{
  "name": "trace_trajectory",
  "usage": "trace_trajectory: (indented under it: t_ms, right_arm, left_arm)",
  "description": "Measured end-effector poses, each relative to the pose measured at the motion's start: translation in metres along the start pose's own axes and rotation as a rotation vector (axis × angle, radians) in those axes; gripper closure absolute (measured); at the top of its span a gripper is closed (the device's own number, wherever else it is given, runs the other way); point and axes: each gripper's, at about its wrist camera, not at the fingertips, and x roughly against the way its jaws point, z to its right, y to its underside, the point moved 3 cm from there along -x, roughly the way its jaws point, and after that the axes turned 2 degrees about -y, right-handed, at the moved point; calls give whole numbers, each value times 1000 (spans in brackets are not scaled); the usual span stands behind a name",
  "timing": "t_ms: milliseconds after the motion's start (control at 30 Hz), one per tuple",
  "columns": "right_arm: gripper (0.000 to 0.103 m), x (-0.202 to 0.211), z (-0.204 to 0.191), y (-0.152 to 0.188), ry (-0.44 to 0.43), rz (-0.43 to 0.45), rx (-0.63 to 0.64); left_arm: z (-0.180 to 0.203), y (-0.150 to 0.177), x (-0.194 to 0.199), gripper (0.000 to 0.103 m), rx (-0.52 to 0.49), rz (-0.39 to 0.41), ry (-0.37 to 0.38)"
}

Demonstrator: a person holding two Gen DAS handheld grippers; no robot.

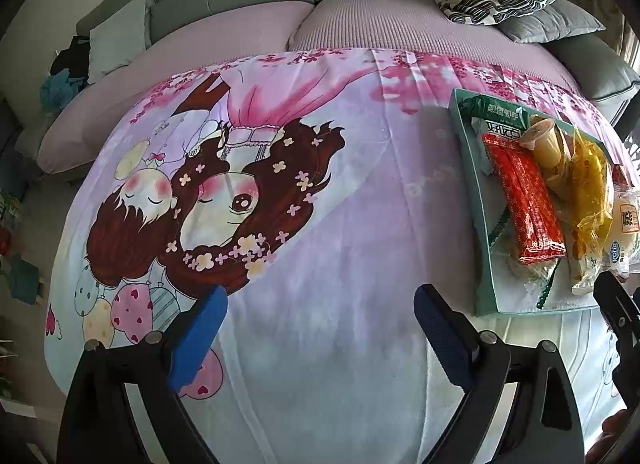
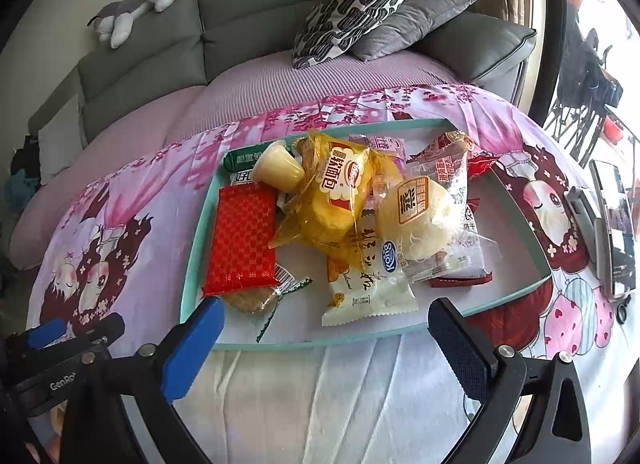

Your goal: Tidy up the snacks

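I'm in a home living room: a grey sofa (image 2: 248, 23) with throw pillows (image 2: 356, 7), a plush toy (image 2: 136, 3) on its backrest, and a cartoon-print cloth (image 1: 320, 223) before me.

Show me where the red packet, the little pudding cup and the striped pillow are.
red packet (image 2: 242, 238), right wrist view, middle of its patterned face.
pudding cup (image 2: 278, 171), right wrist view, its pale side wall.
striped pillow (image 2: 356, 9), right wrist view, centre of its cover.

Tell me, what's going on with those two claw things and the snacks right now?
Both grippers, left and right, open and empty. Snacks heaped in teal tray, red packet at its left. Nothing blocking.
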Motion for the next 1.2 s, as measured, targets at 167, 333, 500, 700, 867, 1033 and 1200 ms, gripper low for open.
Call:
trace_trajectory:
  t_ms: [167,333,500,700,867,1033,1200]
  right_arm:
    - [0,-1,0,-1,9,3,14]
    - [0,-4,1,-1,20,-7,21]
    - [0,-6,-1,-1,22,-9,35]
    - [0,-6,-3,0,23,-9,44]
    - [0,-5,-3,0,21,-10,44]
    - [0,-5,-3,0,21,-11,44]
    - [0,-6,-3,0,21,-15,46]
  left_arm:
    - [0,-1,-2,8,1,-13,11]
    - [-1,-2,-5,8,4,-28,22]
    - [-1,-2,-5,8,8,-34,27]
    - [-2,-2,-5,8,9,-33,26]
    - [-2,-1,-5,8,9,-33,26]
    - [-5,-2,-4,8,14,-32,21]
    - [-5,-1,-3,8,19,-24,20]
